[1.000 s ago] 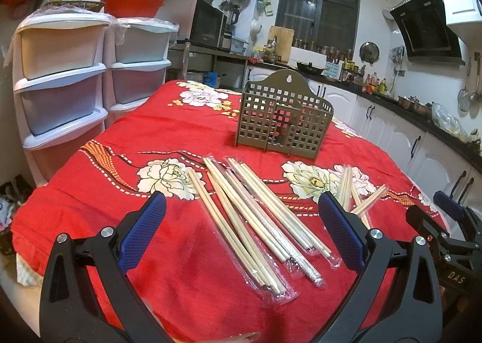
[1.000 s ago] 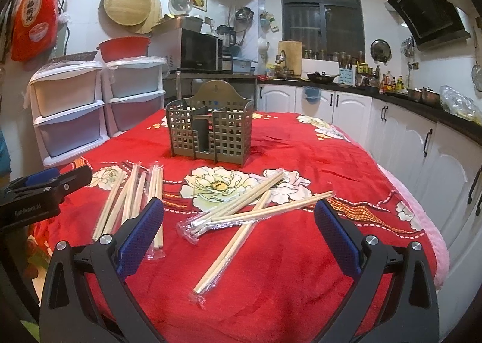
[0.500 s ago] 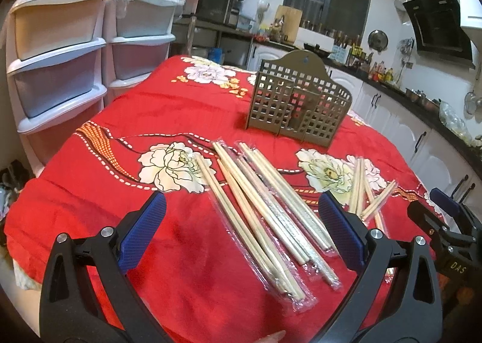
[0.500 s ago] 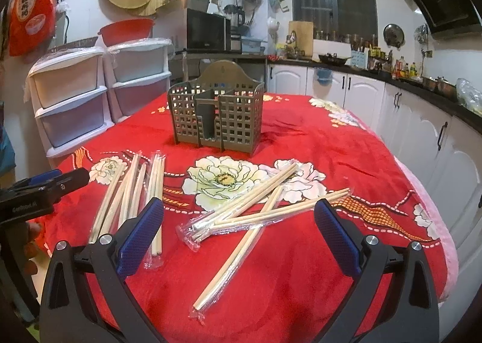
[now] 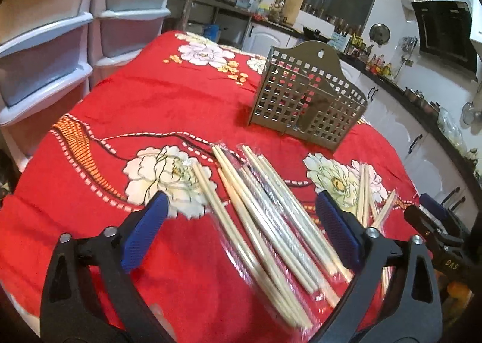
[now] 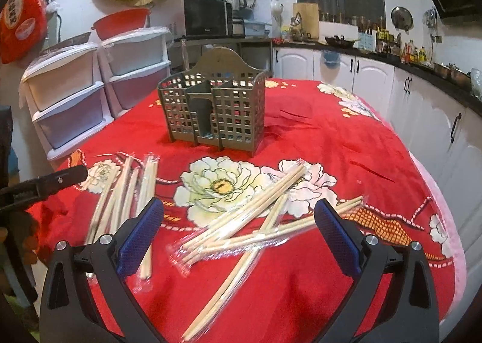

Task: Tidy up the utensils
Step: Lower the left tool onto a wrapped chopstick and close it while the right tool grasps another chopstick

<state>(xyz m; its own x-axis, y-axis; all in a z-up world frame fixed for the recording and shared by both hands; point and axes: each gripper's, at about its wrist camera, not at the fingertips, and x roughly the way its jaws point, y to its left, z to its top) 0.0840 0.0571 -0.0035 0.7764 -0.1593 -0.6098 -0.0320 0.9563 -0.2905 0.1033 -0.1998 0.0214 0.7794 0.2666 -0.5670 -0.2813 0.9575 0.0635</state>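
Nothing is sorted yet, as far as I can see. The grey-brown perforated utensil holder with compartments (image 6: 214, 111) stands upright toward the far side of the red flowered tablecloth (image 6: 346, 144), and I see no chopsticks inside it. All the pale wooden chopsticks in clear plastic sleeves are lying flat on the cloth: one bundle on the left (image 5: 265, 216) and one crossed pile on the right (image 6: 259, 222).

The left gripper with blue pads (image 5: 241, 237) hovers over its bundle, tilted downward; its jaws have just been closing a little, but they are wide apart and press on nothing. The right gripper (image 6: 238, 237) hangs above the crossed pile, also tilted downward, released and holding nothing.
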